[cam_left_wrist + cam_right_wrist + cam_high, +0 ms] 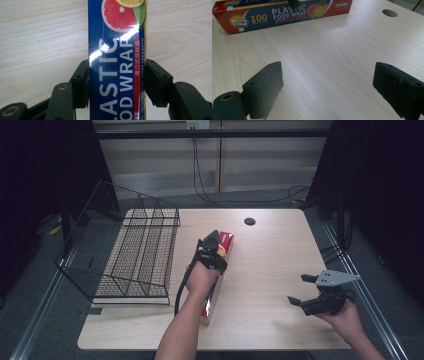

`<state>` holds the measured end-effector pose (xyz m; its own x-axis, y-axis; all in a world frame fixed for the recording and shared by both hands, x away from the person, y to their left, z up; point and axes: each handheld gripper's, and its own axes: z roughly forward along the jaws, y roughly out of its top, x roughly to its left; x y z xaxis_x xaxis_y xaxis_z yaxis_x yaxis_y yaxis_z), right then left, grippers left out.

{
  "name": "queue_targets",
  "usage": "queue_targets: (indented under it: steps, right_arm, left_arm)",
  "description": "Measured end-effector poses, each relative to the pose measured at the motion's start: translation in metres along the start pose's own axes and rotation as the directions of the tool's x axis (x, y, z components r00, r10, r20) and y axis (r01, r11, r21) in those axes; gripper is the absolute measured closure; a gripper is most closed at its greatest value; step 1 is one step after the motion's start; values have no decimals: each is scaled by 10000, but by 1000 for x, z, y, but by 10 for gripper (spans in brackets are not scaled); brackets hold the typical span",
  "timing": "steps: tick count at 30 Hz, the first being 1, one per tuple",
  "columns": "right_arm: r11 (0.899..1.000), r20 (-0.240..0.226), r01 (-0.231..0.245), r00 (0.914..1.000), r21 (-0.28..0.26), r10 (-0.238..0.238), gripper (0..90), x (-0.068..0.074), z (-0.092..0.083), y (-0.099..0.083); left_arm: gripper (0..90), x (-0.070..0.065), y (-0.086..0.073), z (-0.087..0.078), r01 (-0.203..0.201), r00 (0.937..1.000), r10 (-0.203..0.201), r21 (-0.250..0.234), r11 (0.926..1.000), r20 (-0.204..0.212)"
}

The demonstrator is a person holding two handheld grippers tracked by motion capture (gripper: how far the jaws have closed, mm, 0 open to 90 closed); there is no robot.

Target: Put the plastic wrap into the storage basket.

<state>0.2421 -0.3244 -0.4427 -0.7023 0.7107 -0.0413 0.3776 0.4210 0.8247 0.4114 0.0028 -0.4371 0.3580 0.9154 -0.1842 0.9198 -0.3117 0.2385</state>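
Two grippers are in my hands at a light wooden table [270, 270]. My left gripper [214, 251] reaches forward over the middle of the table and is clamped on a long plastic food wrap box [226, 243] that lies flat on the wood, its length running away from me. In the left gripper view, the two black jaws press against the box's opposite long sides, with the blue face and its white lettering [116, 75] between them and a printed grapefruit slice farther along. My left hand [200, 279] and forearm cover the box's middle stretch in the high view, so I see its red far end beyond the gripper and a bit of its near end beside my forearm.

My right gripper [302, 290] sits near the table's right front edge, well apart from the box, with its jaws spread wide and nothing between them. In the right gripper view, bare wood lies between the two jaws, and the box [284, 12] stretches across the far side with the number 100 on its blue panel.

A black wire basket [135, 252] stands on the table's left part, beside the box without touching it. A round hole [249, 221] shows in the tabletop near the far edge.
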Motion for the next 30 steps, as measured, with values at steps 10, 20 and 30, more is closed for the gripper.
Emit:
queue_targets:
  steps: [10, 20, 30]
  right_arm:
    - [10000, -18, -50, 10000, -53, 49, 92, -2, -1, -1]
    - [9999, 29, -103, 9999, -36, 103, 93, 0, 0, 0]
    - [9999, -32, -49, 10000, -138, 49, 88, 0, 0, 0]
  left_arm:
    - [454, 4, 12, -51, 27, 9999, -31, -275, 9996, -146]
    - [453, 19, 13, -90, 229, 9993, -243, -510, 9984, -278]
    - [452, 28, 18, -114, 301, 9986, -321, -456, 9985, -429]
